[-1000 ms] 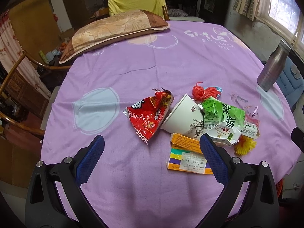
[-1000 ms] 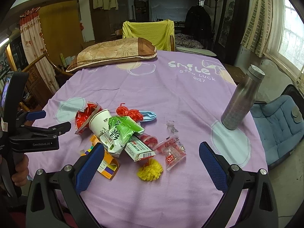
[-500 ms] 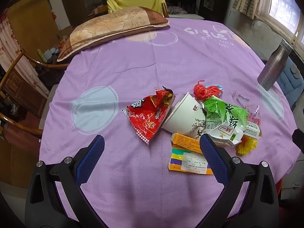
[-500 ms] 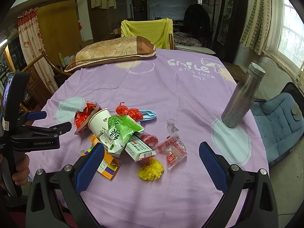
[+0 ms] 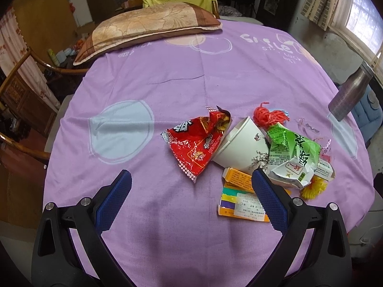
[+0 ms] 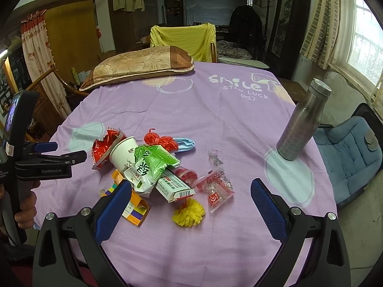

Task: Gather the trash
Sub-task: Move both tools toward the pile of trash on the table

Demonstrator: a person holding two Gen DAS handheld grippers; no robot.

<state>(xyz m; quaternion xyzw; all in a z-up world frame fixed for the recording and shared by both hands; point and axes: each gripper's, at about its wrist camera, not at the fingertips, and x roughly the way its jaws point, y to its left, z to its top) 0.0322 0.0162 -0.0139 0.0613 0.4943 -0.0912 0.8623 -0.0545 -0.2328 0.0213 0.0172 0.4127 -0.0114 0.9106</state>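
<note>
A heap of trash lies on the purple tablecloth (image 5: 167, 91). It holds a red snack bag (image 5: 196, 141), a tipped white paper cup (image 5: 241, 146), a green wrapper (image 5: 294, 150), an orange carton (image 5: 239, 198), a red yarn tuft (image 5: 270, 117) and a yellow pompom (image 6: 189, 212). Clear candy wrappers (image 6: 217, 189) lie at the heap's right. My left gripper (image 5: 191, 189) is open, just short of the red bag. My right gripper (image 6: 190, 196) is open above the pompom and a white box (image 6: 174, 186). The left gripper (image 6: 47, 162) also shows at the left of the right wrist view.
A steel bottle (image 6: 301, 124) stands near the table's right edge. A brown pillow (image 5: 146, 26) lies at the far side, with a yellow-draped chair (image 6: 184, 40) behind it. A blue cushioned chair (image 6: 349, 153) sits to the right. Wooden chairs (image 5: 21, 110) stand on the left.
Both grippers have edged forward and slightly lower toward the heap, so the trash sits a little nearer the fingers. The trash itself has not moved. Both stay open.
</note>
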